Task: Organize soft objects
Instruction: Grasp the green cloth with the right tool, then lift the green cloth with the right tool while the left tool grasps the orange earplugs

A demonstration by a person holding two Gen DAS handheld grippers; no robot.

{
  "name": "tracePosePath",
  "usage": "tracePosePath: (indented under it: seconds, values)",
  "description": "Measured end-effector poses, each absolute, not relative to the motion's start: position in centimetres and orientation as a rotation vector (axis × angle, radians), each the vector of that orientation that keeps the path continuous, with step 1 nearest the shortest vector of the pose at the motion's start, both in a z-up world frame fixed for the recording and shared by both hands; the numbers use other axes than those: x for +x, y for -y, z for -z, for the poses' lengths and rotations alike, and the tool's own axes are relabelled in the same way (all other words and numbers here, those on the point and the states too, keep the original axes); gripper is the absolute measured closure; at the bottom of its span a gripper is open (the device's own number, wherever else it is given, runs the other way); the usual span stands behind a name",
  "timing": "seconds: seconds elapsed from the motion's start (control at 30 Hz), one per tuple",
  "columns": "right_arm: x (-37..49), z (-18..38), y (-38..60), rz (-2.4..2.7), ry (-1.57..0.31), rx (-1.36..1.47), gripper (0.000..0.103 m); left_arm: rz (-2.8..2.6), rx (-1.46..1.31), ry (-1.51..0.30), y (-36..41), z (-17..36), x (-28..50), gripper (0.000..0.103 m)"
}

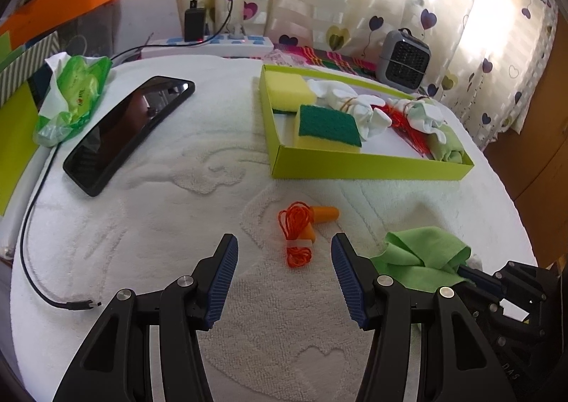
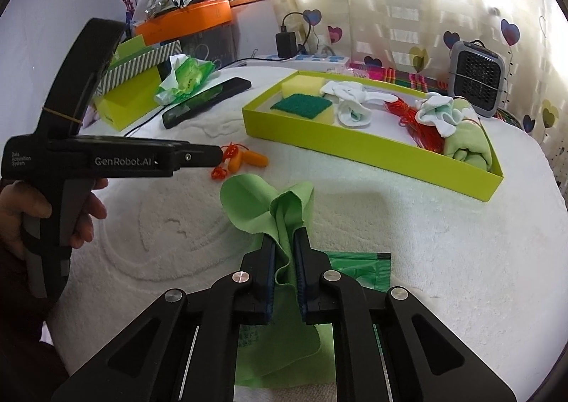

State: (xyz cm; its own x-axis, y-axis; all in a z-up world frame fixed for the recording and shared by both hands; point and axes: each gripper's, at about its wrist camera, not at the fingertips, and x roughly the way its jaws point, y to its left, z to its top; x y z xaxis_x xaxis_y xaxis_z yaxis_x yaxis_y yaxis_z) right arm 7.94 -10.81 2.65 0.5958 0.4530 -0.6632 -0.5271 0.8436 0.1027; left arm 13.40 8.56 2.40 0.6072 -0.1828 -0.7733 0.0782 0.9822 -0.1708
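A light green cloth is bunched up on the white towel, and my right gripper is shut on a fold of it. In the left wrist view the same cloth lies at the right, with the right gripper behind it. My left gripper stands open just in front of orange earplugs on an orange cord, touching nothing. A lime box further back holds two sponges, white socks, red cord and a rolled green cloth.
A black phone, a green tissue packet and a loose black cable lie at the left. A power strip and a small grey fan stand at the back. A green sachet lies under the cloth.
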Motion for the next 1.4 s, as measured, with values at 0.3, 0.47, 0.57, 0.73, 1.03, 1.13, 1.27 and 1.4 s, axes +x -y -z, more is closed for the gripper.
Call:
tracePosePath:
  seconds: [0.3,0.47,0.57,0.73,1.03,1.13,1.27,1.4]
  values:
    - [8.0,-3.2,11.7,-0.568,-0.705,-0.052,0.097,0.152,-0.107,-0.9,-8.0,-2.6,13.4,0.049]
    - [8.0,-3.6,12.1,-0.565,-0.684,-0.019,0.097,0.152,-0.108,-0.901,-8.0,-2.6,13.5,0.049]
    - [8.1,-3.8,12.6,-0.563,-0.679,0.015,0.097,0.153,-0.107,-0.901,-8.0,-2.7,13.4,0.049]
    - [8.2,-4.3,13.2,-0.556,-0.66,0.054,0.097,0.153,-0.107,-0.907,-8.1,-2.4,13.6,0.049]
    - [9.1,-5.3,15.7,-0.664,-0.635,0.304,0.097,0.178,-0.15,-0.934,-8.4,-1.8,14.3,0.049]
    - [9.4,-5.4,16.3,-0.672,-0.627,0.367,0.097,0.176,-0.133,-0.944,-8.2,-1.6,14.6,0.049]
    - [9.8,-5.7,17.0,-0.696,-0.622,0.438,0.097,0.169,-0.108,-0.948,-7.8,-1.6,15.3,0.049]
    - [9.9,-6.1,17.4,-0.68,-0.603,0.444,0.097,0.159,-0.08,-0.962,-7.4,-1.3,16.1,0.049]
